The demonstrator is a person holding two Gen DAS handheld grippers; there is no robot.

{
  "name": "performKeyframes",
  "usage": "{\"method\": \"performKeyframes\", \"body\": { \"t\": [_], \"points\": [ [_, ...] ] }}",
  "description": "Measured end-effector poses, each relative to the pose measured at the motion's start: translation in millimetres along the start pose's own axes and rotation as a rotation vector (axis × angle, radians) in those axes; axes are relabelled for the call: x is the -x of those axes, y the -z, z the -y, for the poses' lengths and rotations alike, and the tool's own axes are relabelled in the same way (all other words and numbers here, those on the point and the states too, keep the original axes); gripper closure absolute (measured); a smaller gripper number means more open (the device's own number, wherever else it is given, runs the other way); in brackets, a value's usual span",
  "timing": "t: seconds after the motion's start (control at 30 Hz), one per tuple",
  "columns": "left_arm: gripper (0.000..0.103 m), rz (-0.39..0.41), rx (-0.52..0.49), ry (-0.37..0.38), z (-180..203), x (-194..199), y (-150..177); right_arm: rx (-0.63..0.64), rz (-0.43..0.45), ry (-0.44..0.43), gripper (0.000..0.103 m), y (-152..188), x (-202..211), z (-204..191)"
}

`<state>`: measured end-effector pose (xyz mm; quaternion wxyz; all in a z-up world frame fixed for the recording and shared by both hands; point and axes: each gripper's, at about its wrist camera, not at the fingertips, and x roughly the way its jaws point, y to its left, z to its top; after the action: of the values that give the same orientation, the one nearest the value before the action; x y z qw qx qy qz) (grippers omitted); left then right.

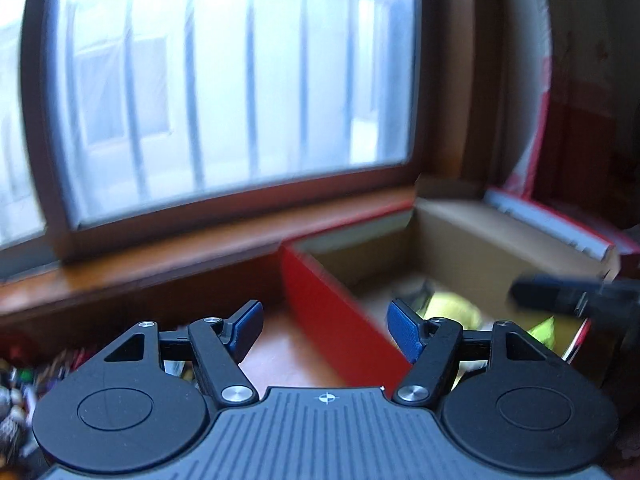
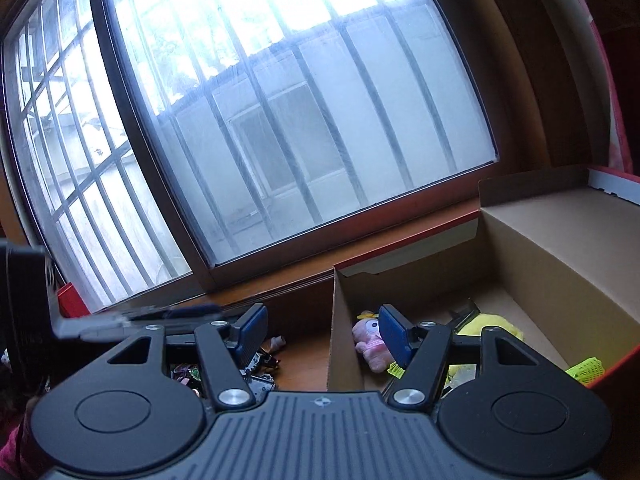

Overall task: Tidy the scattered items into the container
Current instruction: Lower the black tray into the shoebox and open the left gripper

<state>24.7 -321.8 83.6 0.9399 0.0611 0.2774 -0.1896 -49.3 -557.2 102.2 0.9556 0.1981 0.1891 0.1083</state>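
My left gripper (image 1: 326, 330) stands with its jaws apart and nothing between the blue pads (image 1: 246, 326); it hangs over the wooden ledge (image 1: 280, 360), right at the red outer wall of the cardboard box (image 1: 320, 304). My right gripper (image 2: 320, 334) is likewise parted and empty, its gap straddling the near corner of the same box, whose brown inner wall (image 2: 560, 248) rises on the right.

Inside the box, seen from my right wrist, a pink plush toy (image 2: 370, 344) lies against the near wall, a yellow plush (image 2: 496, 324) sits further in, and a small yellow-green mesh piece (image 2: 586, 368) rests by the red edge. From the left wrist the yellow plush shows only as a blurred patch.

Outside the box, to its left on the ledge, a heap of small scattered items (image 2: 260, 364) lies below my right gripper's left finger; I cannot tell what each is. Beyond everything stands the barred window (image 2: 280, 120).
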Motion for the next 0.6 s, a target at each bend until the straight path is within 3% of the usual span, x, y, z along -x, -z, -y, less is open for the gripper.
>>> {"method": "performKeyframes", "body": {
  "t": [0.13, 0.33, 0.6],
  "points": [
    [0.033, -0.114, 0.044, -0.020, -13, -16, 29, -0.006, -0.022, 0.011, 0.038, 0, -5, 10],
    [0.030, -0.245, 0.029, 0.017, -10, -48, 66, -0.018, -0.043, 0.030, 0.036, 5, -11, 13],
    [0.032, -0.336, -0.017, 0.029, -6, -79, 95, -0.025, -0.035, 0.073, 0.033, 8, -6, 13]
  ]
}}
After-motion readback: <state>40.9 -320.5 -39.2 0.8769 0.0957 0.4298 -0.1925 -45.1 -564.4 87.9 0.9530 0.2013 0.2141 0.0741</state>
